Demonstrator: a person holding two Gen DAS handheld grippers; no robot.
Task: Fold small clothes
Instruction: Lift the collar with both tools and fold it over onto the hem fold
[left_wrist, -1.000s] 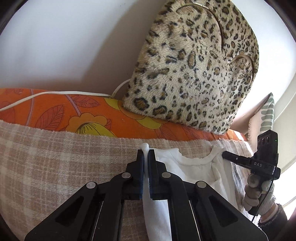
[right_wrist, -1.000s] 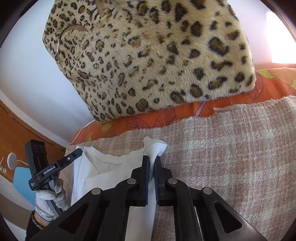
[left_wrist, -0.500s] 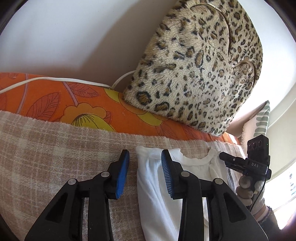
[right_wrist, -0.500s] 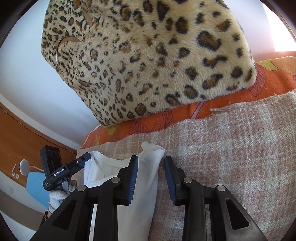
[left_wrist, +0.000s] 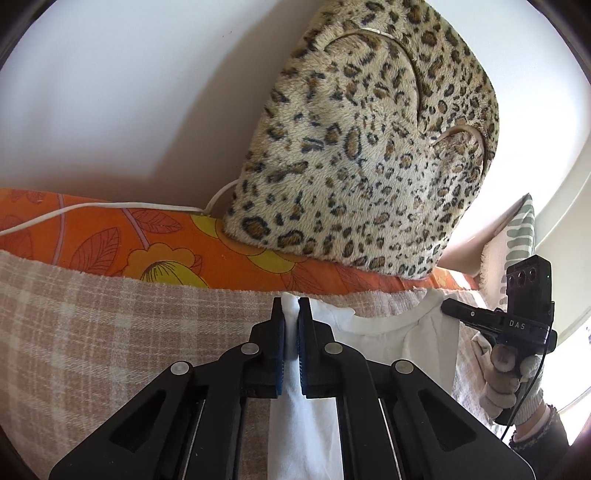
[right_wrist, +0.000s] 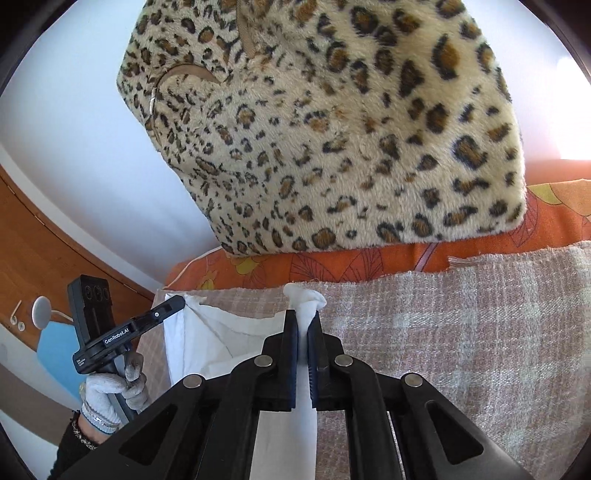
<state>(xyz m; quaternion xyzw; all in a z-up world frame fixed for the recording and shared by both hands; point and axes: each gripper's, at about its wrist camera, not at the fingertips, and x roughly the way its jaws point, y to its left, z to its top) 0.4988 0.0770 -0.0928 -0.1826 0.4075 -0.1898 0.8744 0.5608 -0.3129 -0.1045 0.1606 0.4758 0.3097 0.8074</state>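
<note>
Both claws have just snapped together again, left gripper (left_wrist: 291, 314) and right gripper (right_wrist: 303, 325) each clamped on a far corner of the white garment (left_wrist: 384, 343), folding barely begun

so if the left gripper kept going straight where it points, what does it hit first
Probably the plaid blanket just past the white garment edge it is shut on. The left gripper tilts downward, so the orange sheet and leopard cushion lie beyond. Depth is unclear.

A plush leopard-print cushion (left_wrist: 365, 147) leans against a plain white wall (left_wrist: 129, 92), upper frame, above an orange floral bedsheet (left_wrist: 155, 240).
</note>
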